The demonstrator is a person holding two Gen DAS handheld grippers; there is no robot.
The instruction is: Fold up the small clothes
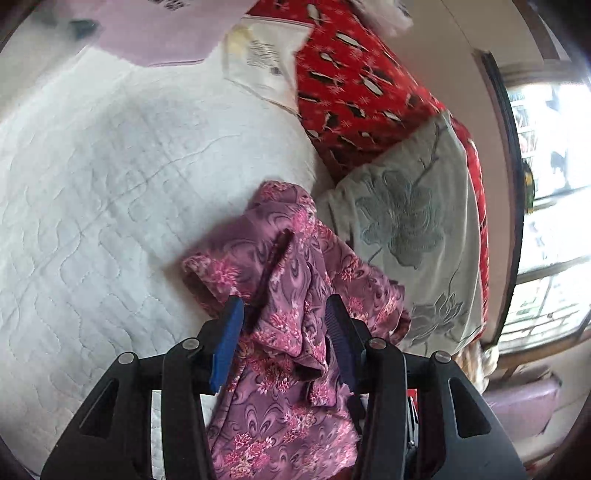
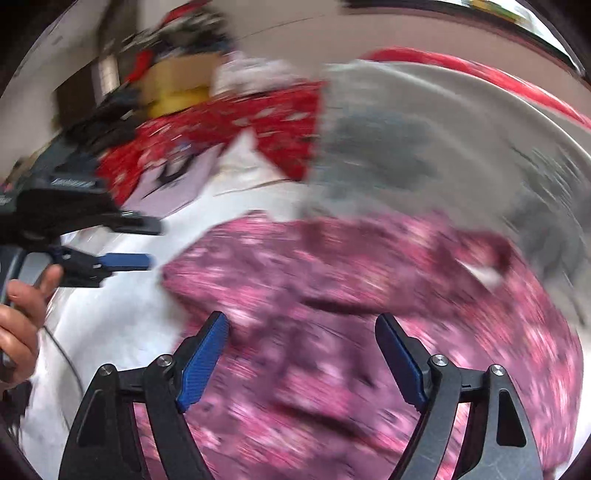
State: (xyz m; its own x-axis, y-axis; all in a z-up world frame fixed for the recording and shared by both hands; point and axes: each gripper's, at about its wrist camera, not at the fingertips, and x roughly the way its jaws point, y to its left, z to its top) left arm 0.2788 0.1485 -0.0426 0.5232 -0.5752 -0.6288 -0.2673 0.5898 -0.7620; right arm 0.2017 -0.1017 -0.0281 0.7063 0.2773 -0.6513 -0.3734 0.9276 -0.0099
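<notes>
A small purple-and-pink floral garment (image 1: 288, 280) lies crumpled on a white quilted bed cover (image 1: 92, 177). My left gripper (image 1: 284, 314) is open, its blue pads either side of a bunched fold of the garment without pinching it. In the blurred right wrist view the same garment (image 2: 369, 295) spreads below my right gripper (image 2: 303, 328), which is wide open and empty above it. The left gripper (image 2: 144, 243) shows there at the left, open, its tips just beside the garment's left edge, held by a hand.
A grey pillow with a flower pattern (image 1: 406, 221) lies right of the garment, a red patterned blanket (image 1: 354, 92) behind it. A lilac cloth (image 1: 159, 33) and a white printed bag (image 1: 266, 59) lie at the far side. A window (image 1: 546, 184) is at the right.
</notes>
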